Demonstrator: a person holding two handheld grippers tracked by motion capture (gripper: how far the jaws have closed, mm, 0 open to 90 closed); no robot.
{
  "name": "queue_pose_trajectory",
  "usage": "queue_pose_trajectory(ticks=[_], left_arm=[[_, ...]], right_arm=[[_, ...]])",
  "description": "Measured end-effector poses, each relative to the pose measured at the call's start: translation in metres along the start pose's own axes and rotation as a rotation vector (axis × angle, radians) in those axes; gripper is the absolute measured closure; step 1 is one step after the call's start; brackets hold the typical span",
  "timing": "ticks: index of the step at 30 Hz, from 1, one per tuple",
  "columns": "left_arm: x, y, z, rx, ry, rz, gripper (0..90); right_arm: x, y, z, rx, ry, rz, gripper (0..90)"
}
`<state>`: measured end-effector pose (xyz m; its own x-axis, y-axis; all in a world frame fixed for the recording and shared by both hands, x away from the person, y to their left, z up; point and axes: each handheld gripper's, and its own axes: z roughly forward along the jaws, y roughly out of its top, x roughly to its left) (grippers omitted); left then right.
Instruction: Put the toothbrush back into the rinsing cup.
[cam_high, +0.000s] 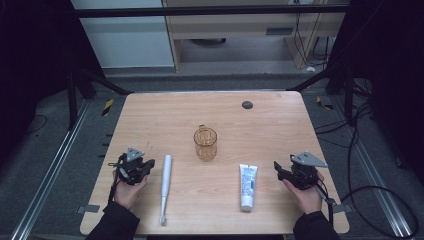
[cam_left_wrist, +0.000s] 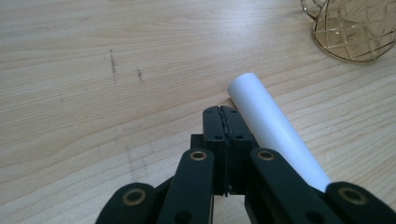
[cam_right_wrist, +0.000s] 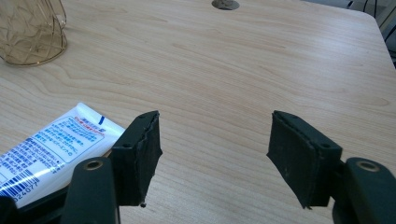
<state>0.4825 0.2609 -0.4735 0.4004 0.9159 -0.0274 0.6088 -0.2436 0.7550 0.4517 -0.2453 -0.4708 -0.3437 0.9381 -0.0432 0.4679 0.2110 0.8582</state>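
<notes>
An amber glass mug stands upright at the middle of the wooden table. A white electric toothbrush lies lengthwise left of centre, brush end toward the front edge. A white toothpaste tube lies right of centre. My left gripper rests just left of the toothbrush handle, jaws pressed together with nothing between them. My right gripper rests to the right of the tube, jaws wide apart and empty. The mug's base shows at the far right of the left gripper view, and the mug at the top left of the right gripper view.
A dark round grommet sits in the tabletop near the far edge, also as the grommet in the right gripper view. Cables trail on the floor right of the table. Metal frame rails run along the left. Bare wood lies between mug and far edge.
</notes>
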Motion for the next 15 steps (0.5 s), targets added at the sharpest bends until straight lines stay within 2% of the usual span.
queue_pose_trajectory(ticks=[6, 12, 15], left_arm=[[-0.005, 0.001, 0.010, 0.023, -0.009, 0.017, 89.4], [-0.005, 0.002, 0.015, 0.029, -0.022, 0.000, 89.5], [-0.007, 0.003, 0.018, 0.032, -0.027, 0.005, 89.6]], right_arm=[[0.002, 0.000, 0.002, 0.009, -0.005, -0.010, 33.9], [0.003, -0.001, 0.005, 0.026, 0.000, -0.016, 33.7], [0.003, -0.001, 0.006, 0.025, -0.002, -0.019, 33.6]])
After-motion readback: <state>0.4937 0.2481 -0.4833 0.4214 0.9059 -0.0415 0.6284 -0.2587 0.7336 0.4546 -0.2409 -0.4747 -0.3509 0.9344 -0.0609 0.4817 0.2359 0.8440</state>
